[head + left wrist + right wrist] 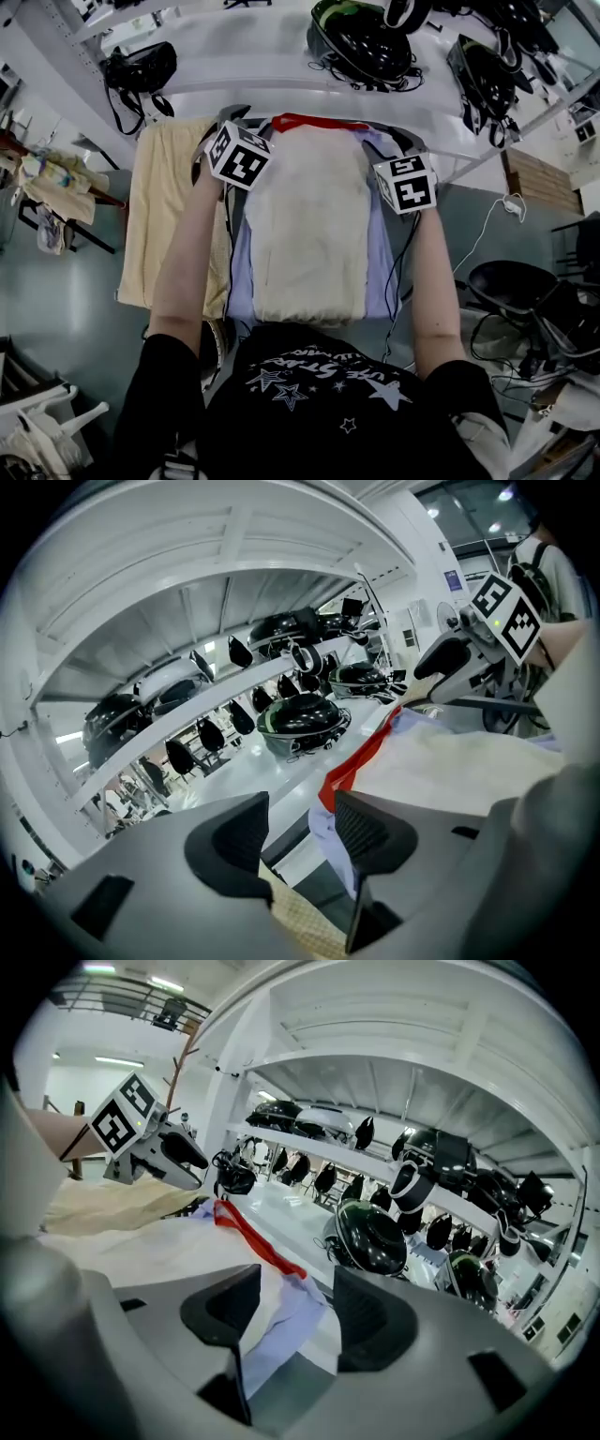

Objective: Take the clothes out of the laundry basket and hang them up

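While agape, hand-held grippers beside garment

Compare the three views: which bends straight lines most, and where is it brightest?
Left gripper view: strong fisheye, the shelf rail bows into an arc, corners black. Right gripper view: same bowing. Head view: milder warp, white tabletop washed bright.

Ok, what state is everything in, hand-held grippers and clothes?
left hand-held gripper: open, empty.
right hand-held gripper: open, lilac cloth in the gap, not pinched.
cream garment: draped over the lilac garment.
lilac garment: underneath, edges showing.
red strip: along the top edge.
yellow towel: draped at the left.
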A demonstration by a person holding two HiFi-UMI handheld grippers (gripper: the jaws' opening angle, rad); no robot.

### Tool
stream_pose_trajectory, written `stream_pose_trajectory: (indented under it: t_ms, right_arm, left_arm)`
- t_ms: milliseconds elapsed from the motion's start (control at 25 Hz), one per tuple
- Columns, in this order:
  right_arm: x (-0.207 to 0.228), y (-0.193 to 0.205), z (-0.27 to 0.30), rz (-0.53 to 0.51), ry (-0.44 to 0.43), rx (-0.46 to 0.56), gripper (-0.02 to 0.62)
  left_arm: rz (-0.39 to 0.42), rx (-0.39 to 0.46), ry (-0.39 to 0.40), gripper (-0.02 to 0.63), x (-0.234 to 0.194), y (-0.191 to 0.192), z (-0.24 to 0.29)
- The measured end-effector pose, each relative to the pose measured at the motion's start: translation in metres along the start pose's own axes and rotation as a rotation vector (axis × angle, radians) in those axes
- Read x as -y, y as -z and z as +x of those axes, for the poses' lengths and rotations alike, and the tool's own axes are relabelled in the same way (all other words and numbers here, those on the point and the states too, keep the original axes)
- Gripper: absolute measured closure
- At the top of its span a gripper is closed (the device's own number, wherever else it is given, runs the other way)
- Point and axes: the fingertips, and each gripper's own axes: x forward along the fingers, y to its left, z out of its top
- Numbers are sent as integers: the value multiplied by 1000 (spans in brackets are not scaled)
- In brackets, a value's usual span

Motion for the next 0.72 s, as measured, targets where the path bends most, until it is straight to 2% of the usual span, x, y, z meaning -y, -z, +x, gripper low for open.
stream_pose_trajectory:
  t_ms: [160,320,560,720]
  right_arm:
    - [-10,-9,-35,20,13,61,354]
    - [-21,-14,-72,28,29,121,385]
    - [-44,-11,-126,33,52,198,477]
    - [-60,-7,-161,60,70,249,545]
  left_arm:
    - [-18,69,-34,385,13,-13,-38]
    - [-59,138,-62,432,28,-19,-81]
    - [-116,219,-118,544,48,-17,-144]
    - [-131,241,-131,574,68,-8,-179]
